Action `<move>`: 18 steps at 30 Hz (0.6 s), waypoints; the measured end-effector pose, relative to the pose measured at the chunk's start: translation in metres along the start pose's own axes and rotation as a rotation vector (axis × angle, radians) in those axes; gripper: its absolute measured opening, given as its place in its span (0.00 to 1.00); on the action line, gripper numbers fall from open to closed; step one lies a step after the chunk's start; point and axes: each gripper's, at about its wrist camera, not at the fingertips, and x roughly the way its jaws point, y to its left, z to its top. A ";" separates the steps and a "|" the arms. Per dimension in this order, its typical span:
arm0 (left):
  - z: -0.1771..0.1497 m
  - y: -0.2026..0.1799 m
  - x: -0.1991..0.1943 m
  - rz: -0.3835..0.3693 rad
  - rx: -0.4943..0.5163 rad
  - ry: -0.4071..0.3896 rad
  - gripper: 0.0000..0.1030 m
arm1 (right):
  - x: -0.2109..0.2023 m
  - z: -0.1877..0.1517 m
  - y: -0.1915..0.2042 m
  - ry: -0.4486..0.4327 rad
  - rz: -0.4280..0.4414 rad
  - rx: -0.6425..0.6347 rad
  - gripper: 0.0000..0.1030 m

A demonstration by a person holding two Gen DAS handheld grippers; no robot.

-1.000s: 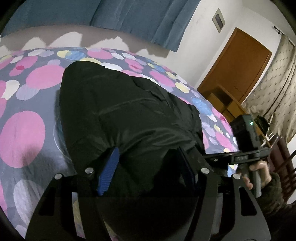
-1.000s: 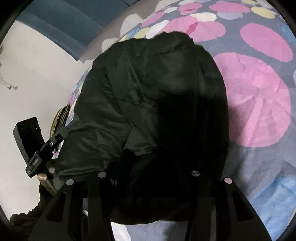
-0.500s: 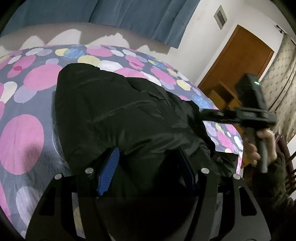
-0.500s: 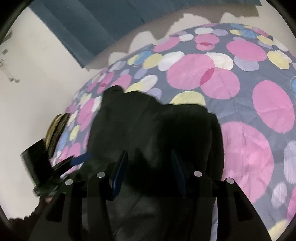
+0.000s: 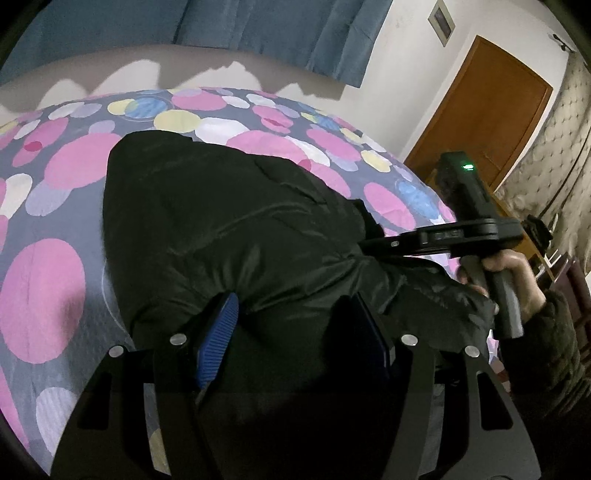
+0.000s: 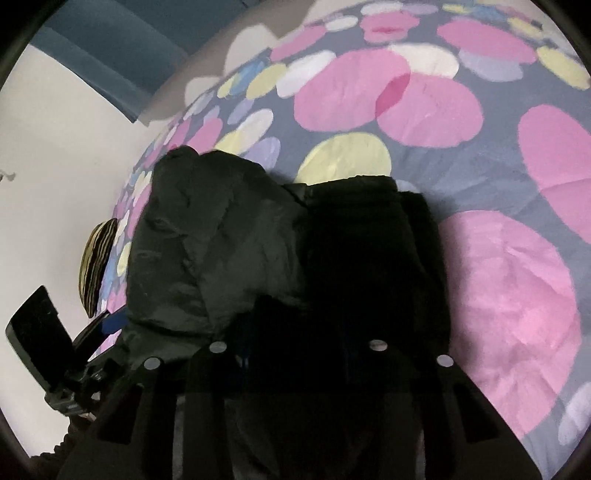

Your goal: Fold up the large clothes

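Observation:
A large black padded jacket (image 5: 229, 236) lies bunched on a bed with a grey cover of pink, yellow and white circles (image 5: 48, 295). My left gripper (image 5: 295, 332) stands over the jacket's near edge with its blue-padded fingers (image 5: 216, 339) wide apart and fabric between them. My right gripper (image 6: 299, 354) is low on the jacket (image 6: 236, 254); its fingers are lost in dark fabric. The right gripper's body also shows in the left wrist view (image 5: 476, 236), held by a hand at the jacket's right edge. The left gripper shows in the right wrist view (image 6: 99, 332) at the lower left.
Blue curtains (image 5: 221, 33) hang behind the bed. A brown door (image 5: 487, 110) and a chair stand at the right. A striped cushion (image 6: 98, 266) lies at the bed's far left edge. The bedcover (image 6: 509, 295) is bare to the right of the jacket.
The right gripper rose away from the jacket half a second ago, and has now come back down onto it. The left gripper has stayed over the near edge with its fingers apart.

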 end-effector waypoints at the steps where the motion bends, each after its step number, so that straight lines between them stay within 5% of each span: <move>1: -0.001 0.001 -0.001 -0.001 -0.003 -0.002 0.60 | -0.006 -0.002 0.003 -0.013 -0.016 -0.011 0.37; 4: -0.003 0.004 -0.003 -0.009 -0.014 -0.009 0.60 | -0.039 -0.019 0.019 -0.087 -0.054 -0.063 0.45; 8: -0.003 0.005 -0.003 -0.011 -0.022 -0.014 0.61 | -0.080 -0.047 0.043 -0.157 0.045 -0.129 0.45; 11: -0.004 0.004 -0.003 -0.005 -0.020 -0.018 0.61 | -0.074 -0.061 0.051 -0.105 0.086 -0.157 0.45; 18: -0.006 0.002 -0.002 -0.007 -0.014 -0.018 0.61 | -0.017 -0.074 0.019 0.026 0.033 -0.079 0.43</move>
